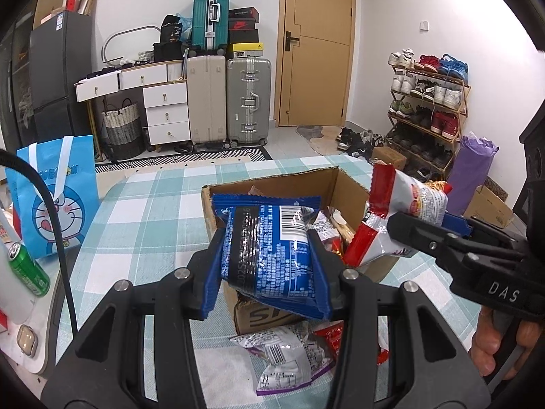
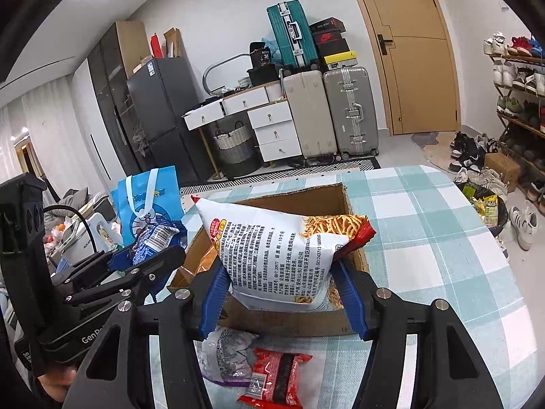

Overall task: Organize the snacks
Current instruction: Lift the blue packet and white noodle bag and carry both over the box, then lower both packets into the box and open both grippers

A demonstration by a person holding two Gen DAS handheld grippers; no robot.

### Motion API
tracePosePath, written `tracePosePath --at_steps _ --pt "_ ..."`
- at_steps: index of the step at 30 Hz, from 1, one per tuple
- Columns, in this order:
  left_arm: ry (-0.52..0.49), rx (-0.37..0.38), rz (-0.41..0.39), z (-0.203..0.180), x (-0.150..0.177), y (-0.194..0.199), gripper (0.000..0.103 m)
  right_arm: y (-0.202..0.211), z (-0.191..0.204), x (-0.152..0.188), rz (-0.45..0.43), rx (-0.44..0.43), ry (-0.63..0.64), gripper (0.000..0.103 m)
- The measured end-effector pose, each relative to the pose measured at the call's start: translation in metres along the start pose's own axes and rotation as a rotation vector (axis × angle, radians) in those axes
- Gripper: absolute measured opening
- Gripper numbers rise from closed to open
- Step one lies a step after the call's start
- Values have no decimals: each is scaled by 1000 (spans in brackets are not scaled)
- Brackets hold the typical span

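My left gripper (image 1: 269, 255) is shut on a blue snack packet (image 1: 272, 242) and holds it above the near edge of an open cardboard box (image 1: 344, 184) that has several snacks inside. My right gripper (image 2: 282, 279) is shut on a white and red bag of fried sticks (image 2: 272, 248), held over the same box (image 2: 344, 201). The right gripper also shows in the left wrist view (image 1: 419, 228) at the right with its bag (image 1: 402, 204). The left gripper shows in the right wrist view (image 2: 150, 255) at the left with the blue packet (image 2: 153, 238).
A white and purple packet (image 1: 289, 358) and a red packet (image 2: 276, 378) lie on the checked tablecloth (image 2: 425, 225) in front of the box. A blue Doraemon bag (image 1: 58, 197) and a green can (image 1: 27, 269) stand at the left. A black cable (image 1: 61, 238) hangs there.
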State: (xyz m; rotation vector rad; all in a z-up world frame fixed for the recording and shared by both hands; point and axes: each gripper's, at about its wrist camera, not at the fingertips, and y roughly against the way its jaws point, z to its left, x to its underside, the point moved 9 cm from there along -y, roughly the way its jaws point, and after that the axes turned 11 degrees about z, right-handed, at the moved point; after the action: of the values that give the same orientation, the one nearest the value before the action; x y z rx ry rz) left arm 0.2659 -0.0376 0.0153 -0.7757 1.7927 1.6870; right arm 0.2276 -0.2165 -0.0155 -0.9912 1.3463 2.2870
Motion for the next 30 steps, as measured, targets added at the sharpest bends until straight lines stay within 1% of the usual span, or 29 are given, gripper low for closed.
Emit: tracePosePath --at_steps 12,23,25,27,30 --pt "-11 4 14 -8 -14 -24 42 -15 -8 -9 -7 -4 -15 60" --pt "-9 7 22 -4 -24 -42 42 -29 -12 -14 7 1 -16 60" --pt "-8 9 26 -4 -25 -44 42 -31 -13 -15 8 0 -24 62" --pt "-9 12 26 -1 -25 -46 42 -33 -13 -16 12 5 -22 67" --pt "-15 12 27 -2 -27 -49 42 -33 -10 -14 18 14 3 68"
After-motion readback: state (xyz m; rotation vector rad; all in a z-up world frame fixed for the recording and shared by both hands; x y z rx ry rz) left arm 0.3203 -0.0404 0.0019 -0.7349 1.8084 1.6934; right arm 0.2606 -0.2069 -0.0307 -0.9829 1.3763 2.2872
